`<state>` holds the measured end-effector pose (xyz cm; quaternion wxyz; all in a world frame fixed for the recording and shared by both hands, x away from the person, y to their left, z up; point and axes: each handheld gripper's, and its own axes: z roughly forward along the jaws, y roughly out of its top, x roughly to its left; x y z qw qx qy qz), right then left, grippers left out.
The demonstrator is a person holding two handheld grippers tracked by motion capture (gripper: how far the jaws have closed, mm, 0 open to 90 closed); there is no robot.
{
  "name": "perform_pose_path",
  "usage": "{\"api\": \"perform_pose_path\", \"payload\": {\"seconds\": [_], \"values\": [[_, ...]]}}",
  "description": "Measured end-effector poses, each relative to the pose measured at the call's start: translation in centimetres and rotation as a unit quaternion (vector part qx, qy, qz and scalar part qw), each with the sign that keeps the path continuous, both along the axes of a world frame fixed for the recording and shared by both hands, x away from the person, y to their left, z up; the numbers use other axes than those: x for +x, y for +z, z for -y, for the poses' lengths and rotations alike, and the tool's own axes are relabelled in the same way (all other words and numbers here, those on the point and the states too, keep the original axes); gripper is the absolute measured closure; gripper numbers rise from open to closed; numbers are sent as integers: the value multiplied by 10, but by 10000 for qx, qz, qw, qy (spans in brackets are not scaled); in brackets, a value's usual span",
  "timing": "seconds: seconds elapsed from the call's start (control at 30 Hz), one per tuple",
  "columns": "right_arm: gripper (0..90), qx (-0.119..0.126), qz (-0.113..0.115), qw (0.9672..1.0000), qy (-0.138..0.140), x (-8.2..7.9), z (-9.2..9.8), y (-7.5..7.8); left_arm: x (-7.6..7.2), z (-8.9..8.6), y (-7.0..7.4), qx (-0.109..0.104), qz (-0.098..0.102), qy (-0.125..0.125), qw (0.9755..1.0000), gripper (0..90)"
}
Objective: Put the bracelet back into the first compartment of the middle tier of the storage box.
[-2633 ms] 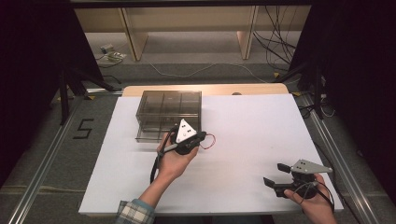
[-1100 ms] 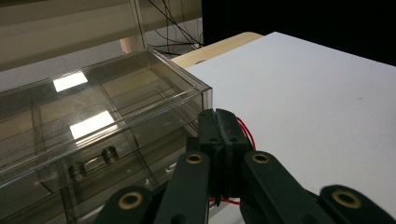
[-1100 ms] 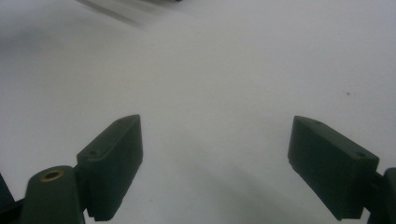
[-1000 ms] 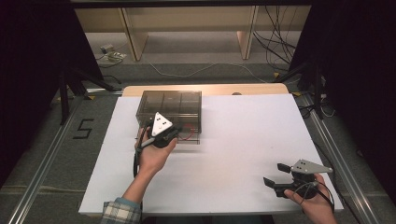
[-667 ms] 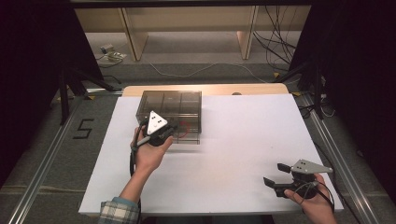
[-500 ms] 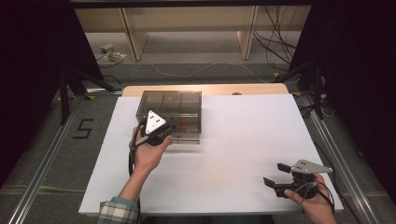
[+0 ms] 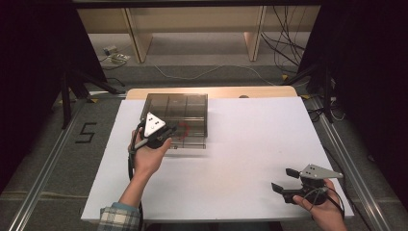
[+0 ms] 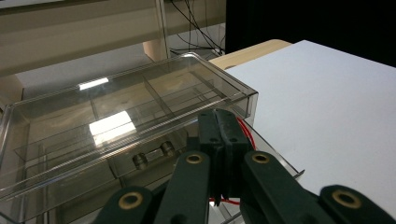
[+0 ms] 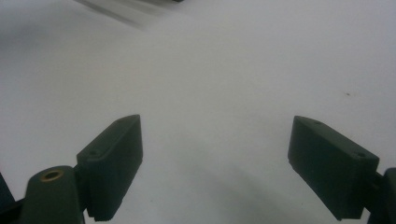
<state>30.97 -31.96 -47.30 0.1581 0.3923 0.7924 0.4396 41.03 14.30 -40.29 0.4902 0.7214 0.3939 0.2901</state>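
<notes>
While your left hand (image 7: 146, 159) reaches forward, the clear box (image 7: 175, 120) lies just beyond the left gripper (image 8: 223, 140), whose jaws are pressed together at the box's near edge. Your right gripper (image 7: 284, 180) rests with wide jaws over bare white table (image 7: 250, 144).

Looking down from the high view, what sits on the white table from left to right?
Left gripper → clear plastic compartment box → bare white table → right gripper.

Smoky clear compartment box (image 7: 175, 113) with lid, flat on the white table's far left (red wire (image 7: 184, 130) inside)
</notes>
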Motion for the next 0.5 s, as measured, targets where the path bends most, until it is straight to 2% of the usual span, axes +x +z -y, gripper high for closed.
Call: {"api": "perform_pose_path", "payload": {"seconds": [0.5], "values": [[187,0,21,10000,11,0,0,0,1,-9,3,-9,29,109,9999,898]]}}
